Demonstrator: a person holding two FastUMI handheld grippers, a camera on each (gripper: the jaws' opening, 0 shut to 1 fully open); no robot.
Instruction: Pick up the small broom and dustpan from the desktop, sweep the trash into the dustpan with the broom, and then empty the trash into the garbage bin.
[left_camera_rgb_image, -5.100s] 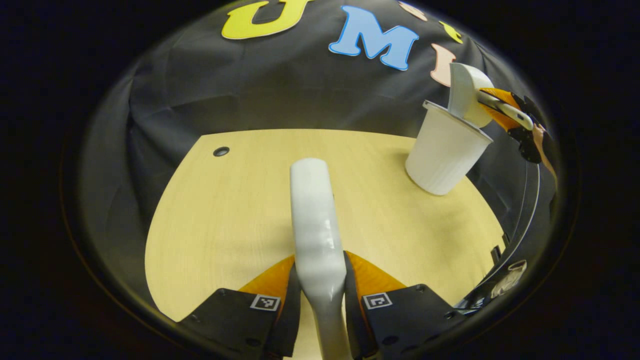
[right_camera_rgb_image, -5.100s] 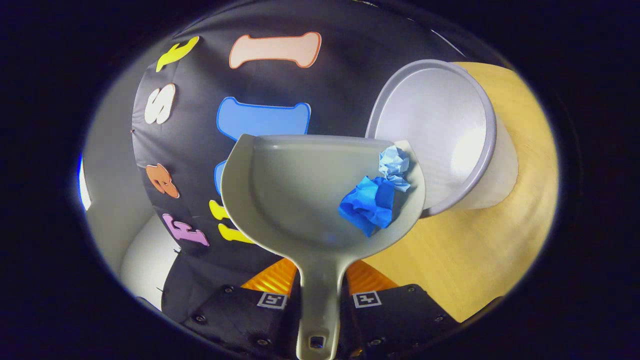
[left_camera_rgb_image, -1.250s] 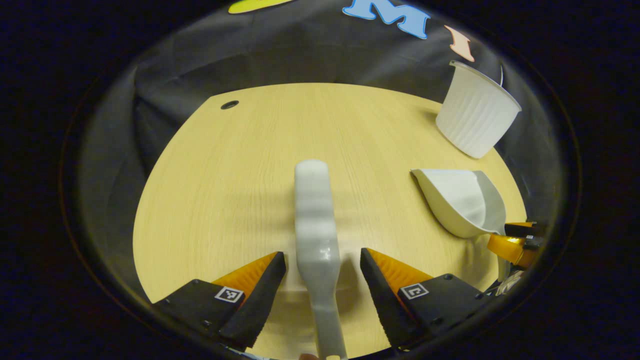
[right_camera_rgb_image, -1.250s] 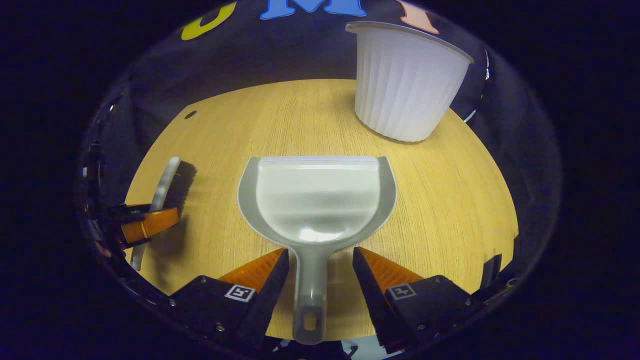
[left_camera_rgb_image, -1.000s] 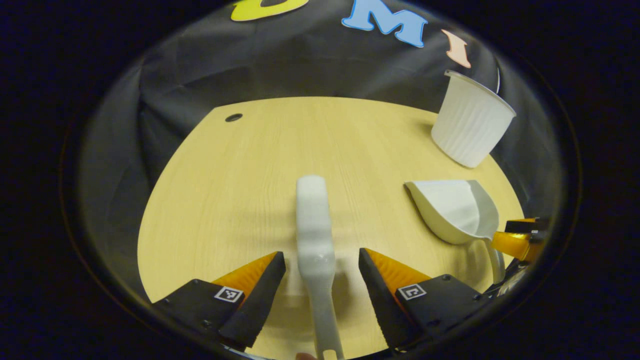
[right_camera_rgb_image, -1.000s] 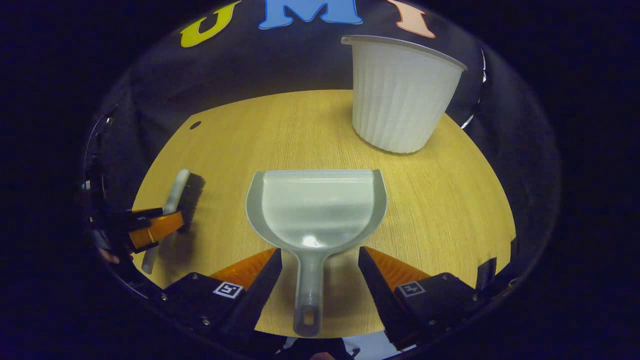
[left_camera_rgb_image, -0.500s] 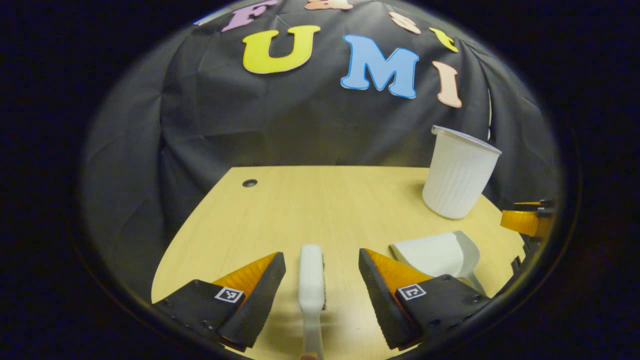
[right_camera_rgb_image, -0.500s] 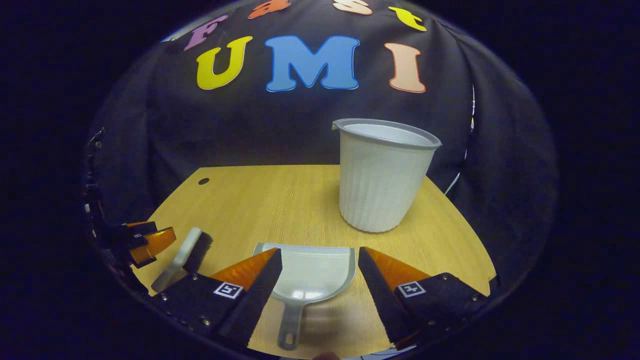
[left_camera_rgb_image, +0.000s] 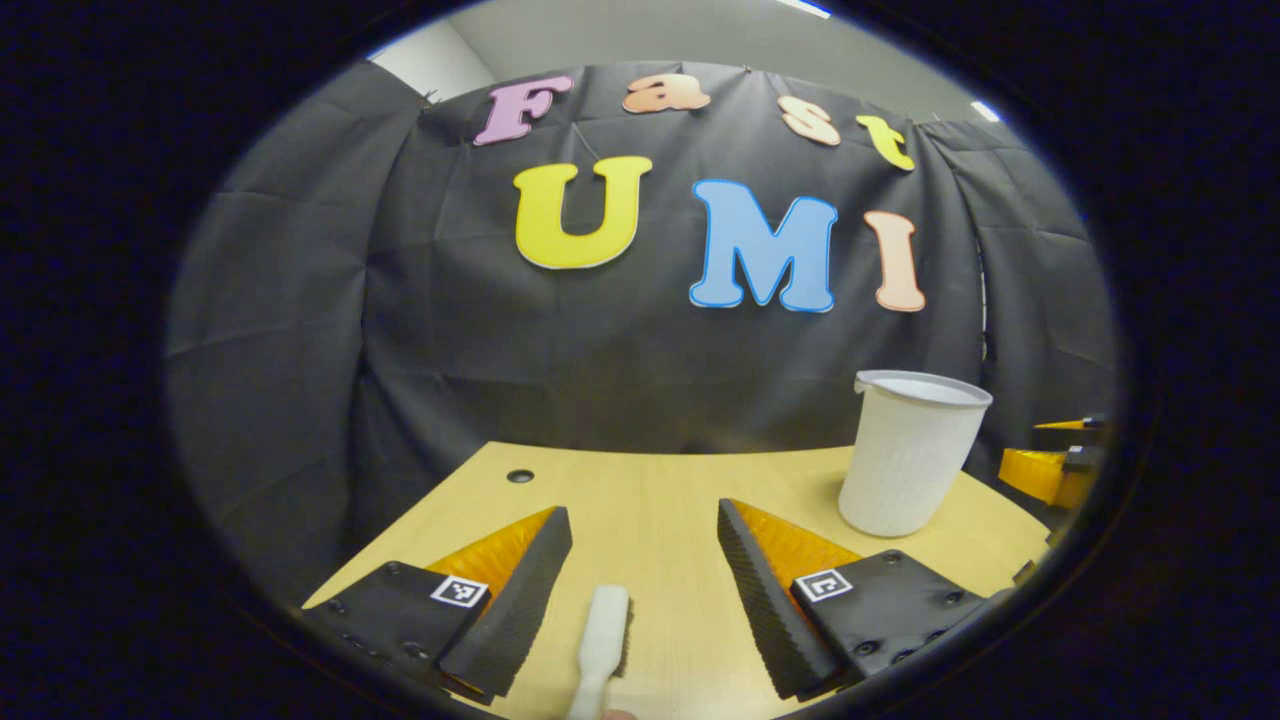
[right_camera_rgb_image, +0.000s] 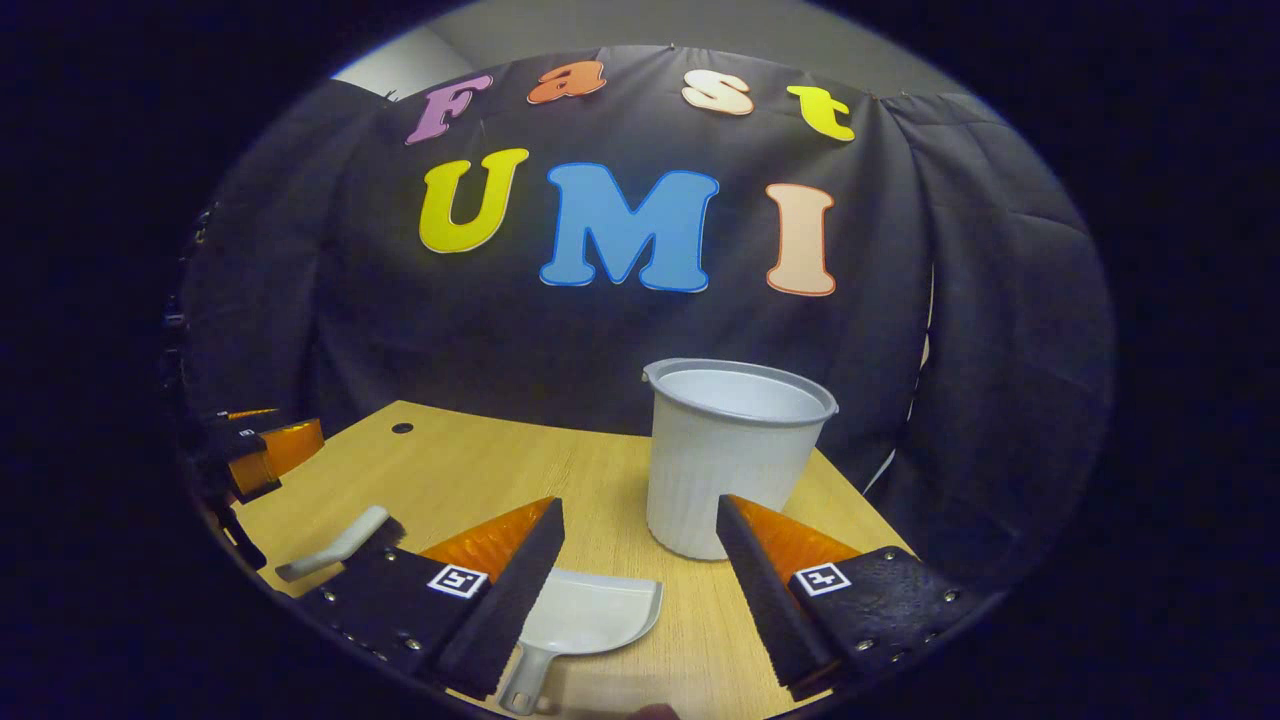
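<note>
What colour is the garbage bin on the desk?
White, with ribbed sides and a greyish rim: the garbage bin shows best in the right gripper view.

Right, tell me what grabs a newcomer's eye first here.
The white ribbed garbage bin stands upright at the desk's far right. The dustpan lies flat between the open right tongs; the small broom lies between the open left tongs.

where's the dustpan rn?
Flat on the desktop, seen low in the right gripper view: dustpan below the open right gripper, just in front of the white garbage bin, brush to its left.
</note>
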